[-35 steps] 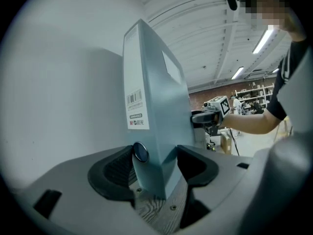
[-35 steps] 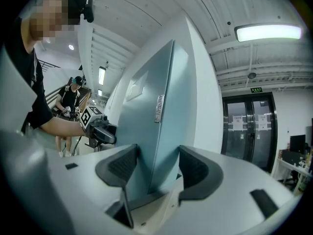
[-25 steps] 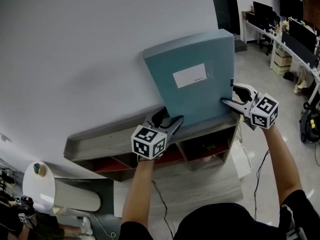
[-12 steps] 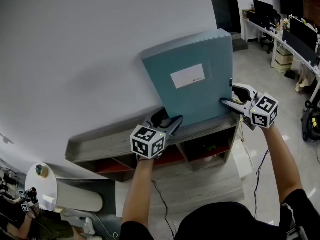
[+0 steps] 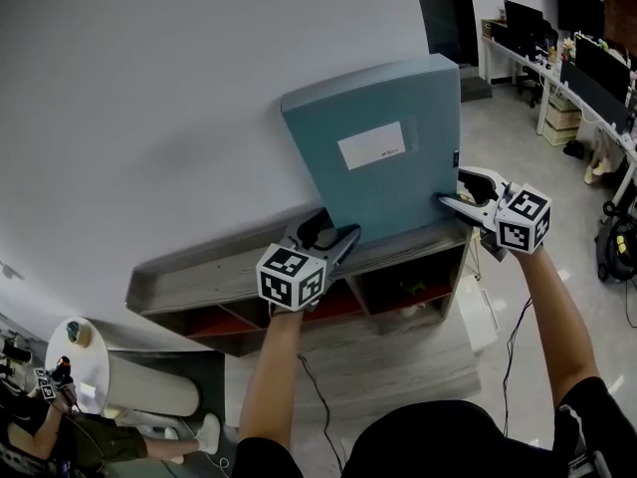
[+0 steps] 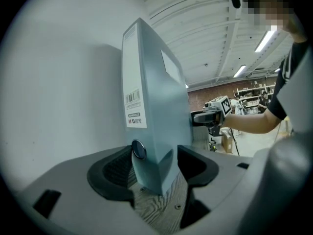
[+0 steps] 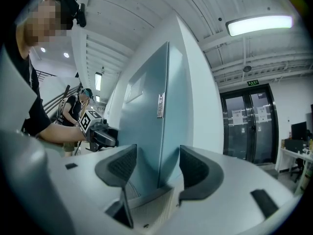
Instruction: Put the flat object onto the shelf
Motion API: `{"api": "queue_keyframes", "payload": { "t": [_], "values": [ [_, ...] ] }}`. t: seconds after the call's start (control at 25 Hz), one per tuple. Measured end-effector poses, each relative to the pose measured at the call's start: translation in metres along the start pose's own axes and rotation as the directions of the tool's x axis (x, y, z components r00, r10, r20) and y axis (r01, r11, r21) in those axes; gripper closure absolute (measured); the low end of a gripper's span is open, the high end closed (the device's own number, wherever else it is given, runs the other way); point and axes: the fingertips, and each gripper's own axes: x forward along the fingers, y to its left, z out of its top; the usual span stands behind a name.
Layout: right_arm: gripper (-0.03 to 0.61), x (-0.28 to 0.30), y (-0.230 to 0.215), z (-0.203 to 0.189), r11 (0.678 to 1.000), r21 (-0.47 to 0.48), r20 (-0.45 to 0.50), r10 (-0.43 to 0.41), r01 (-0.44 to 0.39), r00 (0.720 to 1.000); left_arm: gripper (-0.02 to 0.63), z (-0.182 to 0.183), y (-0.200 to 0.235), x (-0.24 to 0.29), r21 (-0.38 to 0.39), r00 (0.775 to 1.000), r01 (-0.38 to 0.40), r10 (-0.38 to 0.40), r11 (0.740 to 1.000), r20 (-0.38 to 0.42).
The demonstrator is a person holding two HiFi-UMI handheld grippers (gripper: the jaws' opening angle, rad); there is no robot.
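Since the earlier frame almost nothing is changed. The teal file box (image 5: 383, 157) and both grippers are found in nearly the same places, the whole scene is shifted slightly upward in the head view, and the person (image 5: 60, 436) at 8 o'clock is seen farther into the corner.

The file box is stood upright on the top board of the shelf (image 5: 219, 277), a little past 12 o'clock in the head view, with its broad back laid against the white wall (image 5: 149, 88). In the left gripper view its lower corner is seen resting on the wood-grain board. A white label (image 5: 371, 145) is carried on the front face.

The box's 7 o'clock corner is taken between the jaws of the left gripper (image 5: 338, 229). The jaws are spread wide, to the thickness of the spine, and the pads appear to be pressed against both sides. The edge at 4 o'clock is flanked in the same way by the right gripper (image 5: 450, 187), whose jaws are also set wide, with the box filling the gap between the pads. Nothing else is held by either tool.

Below the board, at 6 o'clock from the box, open compartments (image 5: 328, 312) with red floors are seen. Desks with monitors (image 5: 597, 68) are stood well apart at 2 o'clock.

The task is judged to be nearly finished, since the box is already borne by the shelf and propped by the wall. What seems to be left is for the grip to be released on both sides and the grippers drawn back, with care that the box is not tipped forward.
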Motion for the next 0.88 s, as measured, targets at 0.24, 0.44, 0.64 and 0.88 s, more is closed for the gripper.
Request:
{"api": "queue_keyframes", "payload": {
  "t": [0.24,0.44,0.64,0.88],
  "values": [
    [0.305,-0.019,0.006,0.002,0.999,0.028,0.005,-0.021,0.021,1.000,0.341,0.004,0.003,-0.019,-0.058,0.998,-0.030,0.034,0.998,0.053],
    [0.306,-0.051,0.008,0.002,0.987,0.151,0.025,-0.064,0.060,0.998,0.341,0.011,-0.004,-0.050,-0.087,0.992,-0.065,0.074,0.994,0.104],
    [0.327,-0.076,0.025,-0.003,0.967,0.247,0.037,-0.078,0.066,0.996,0.350,0.012,-0.023,-0.085,-0.161,0.978,-0.077,0.106,0.984,0.180],
    [0.394,-0.103,0.055,-0.022,0.949,0.306,0.066,-0.097,0.072,0.993,0.442,-0.007,-0.065,-0.122,-0.305,0.950,-0.067,0.153,0.950,0.270]
  ]
}}
